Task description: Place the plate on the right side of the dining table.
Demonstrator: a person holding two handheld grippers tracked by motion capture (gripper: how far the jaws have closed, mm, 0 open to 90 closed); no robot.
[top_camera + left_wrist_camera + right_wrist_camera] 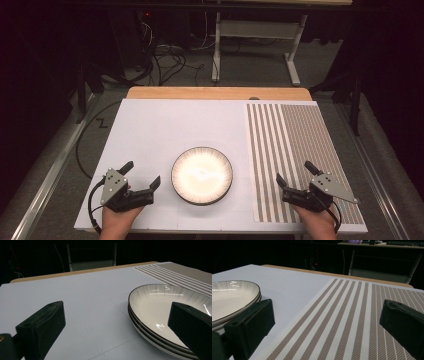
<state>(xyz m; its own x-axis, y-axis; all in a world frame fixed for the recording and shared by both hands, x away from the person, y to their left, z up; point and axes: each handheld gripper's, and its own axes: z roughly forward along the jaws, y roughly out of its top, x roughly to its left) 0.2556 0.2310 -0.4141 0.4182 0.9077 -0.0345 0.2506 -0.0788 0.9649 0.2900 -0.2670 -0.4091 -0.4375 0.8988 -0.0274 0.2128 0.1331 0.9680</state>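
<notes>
At the near left edge of the white board (150, 125), the left gripper (142, 175) rests low in the person's left hand (119, 219), jaws spread wide and empty, pointing up toward the stacked plates (202, 175) just beside it at centre. Farther right, the right gripper (296, 173) sits over the striped placemat (300, 140), likewise wide open, gripping nothing.

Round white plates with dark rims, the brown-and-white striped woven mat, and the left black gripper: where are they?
Round white plates with dark rims (202, 175): high view, shiny middle of the top plate.
Brown-and-white striped woven mat (295, 135): high view, its striped middle.
Left black gripper (143, 174): high view, midway between its open fingertips.
</notes>
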